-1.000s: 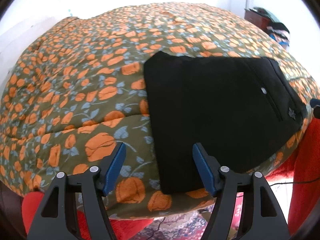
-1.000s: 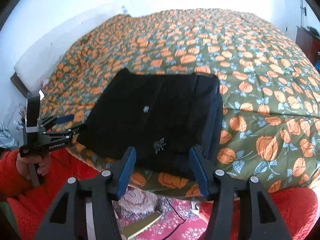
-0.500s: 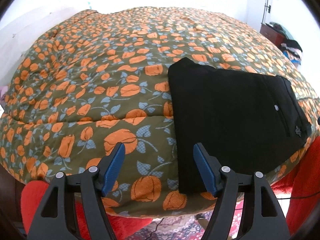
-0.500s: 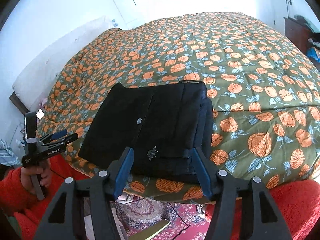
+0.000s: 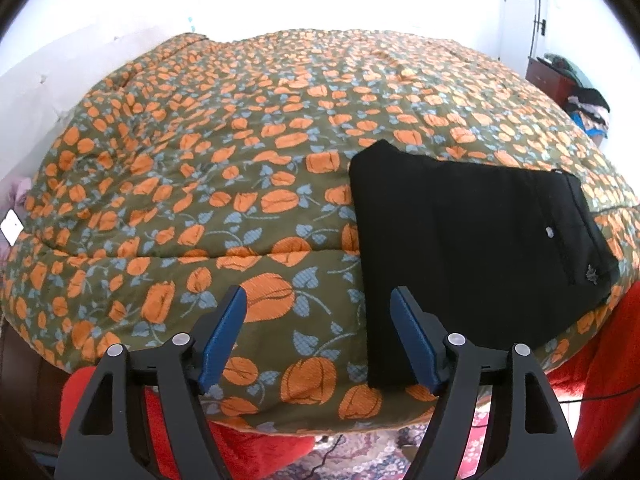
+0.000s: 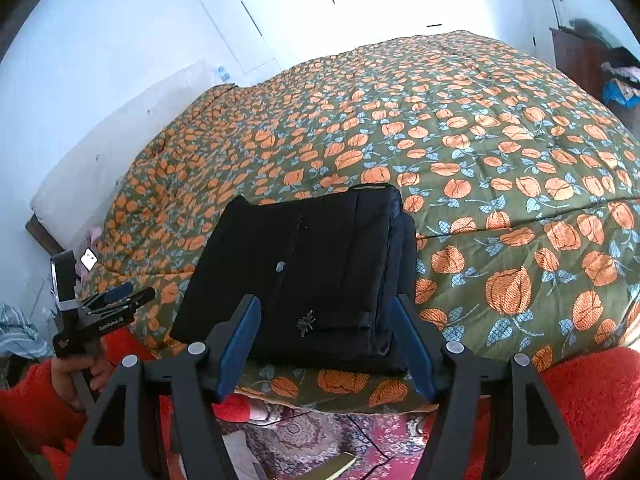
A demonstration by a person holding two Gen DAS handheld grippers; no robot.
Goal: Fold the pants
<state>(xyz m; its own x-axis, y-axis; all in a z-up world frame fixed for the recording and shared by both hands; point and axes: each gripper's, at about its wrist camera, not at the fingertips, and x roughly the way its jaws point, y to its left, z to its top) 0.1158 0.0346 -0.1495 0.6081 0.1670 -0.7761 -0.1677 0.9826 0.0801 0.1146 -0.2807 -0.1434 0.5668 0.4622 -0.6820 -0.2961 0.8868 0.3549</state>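
The black pants [image 5: 472, 248] lie folded into a thick rectangle near the front edge of the bed; a small white button and a metal emblem show on top. My left gripper [image 5: 318, 300] is open over the bedspread just left of the pants, nothing between its fingers. In the right wrist view the pants [image 6: 312, 264] sit straight ahead. My right gripper [image 6: 326, 308] hovers in front of their near edge, jaws opening, blue pads clear of the cloth. The left gripper [image 6: 116, 300] shows at far left, held by a hand in a red sleeve.
An olive bedspread [image 5: 240, 184] with orange flowers covers the whole bed. White bedding [image 6: 100, 168] lies along the wall at left. A dark dresser [image 5: 548, 80] piled with clothes stands at far right. A patterned red rug [image 6: 320, 436] lies below the bed edge.
Both grippers have drawn back and up from the pants, so more of the bed shows. The right gripper's jaws have widened.
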